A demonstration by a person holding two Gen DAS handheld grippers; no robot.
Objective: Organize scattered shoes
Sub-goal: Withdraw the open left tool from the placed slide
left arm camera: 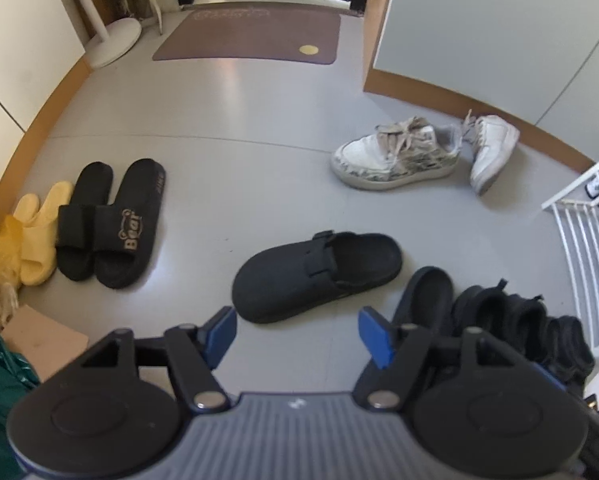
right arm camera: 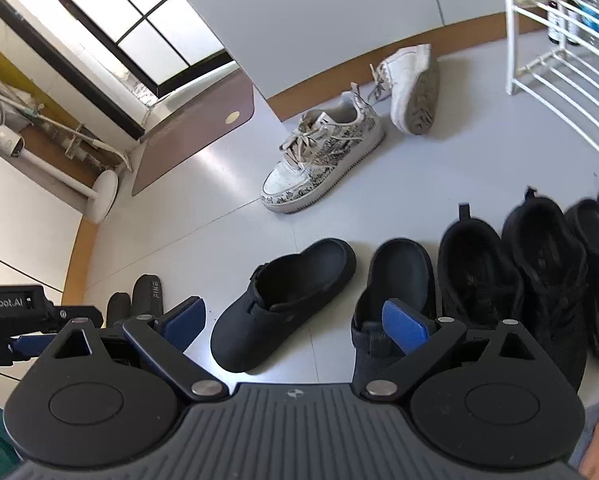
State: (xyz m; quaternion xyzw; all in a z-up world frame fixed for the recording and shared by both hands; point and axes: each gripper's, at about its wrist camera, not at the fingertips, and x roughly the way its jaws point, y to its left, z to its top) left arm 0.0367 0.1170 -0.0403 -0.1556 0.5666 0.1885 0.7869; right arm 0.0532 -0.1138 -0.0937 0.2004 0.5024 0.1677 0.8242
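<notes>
The left gripper [left arm camera: 297,336] hangs wide, its 2 blue pads empty above grey floor [left arm camera: 235,120]. Just beyond lies a matte black clog [left arm camera: 315,276], rounded, skewed. The right gripper [right arm camera: 295,326] is also spread, holding nothing, over the second clog [right arm camera: 399,280], which stands beside 2 black mesh sneakers [right arm camera: 511,280]. Farther off: 1 printed white sneaker [right arm camera: 323,156], upright, its mate [right arm camera: 413,84] tipped sideways.
</notes>
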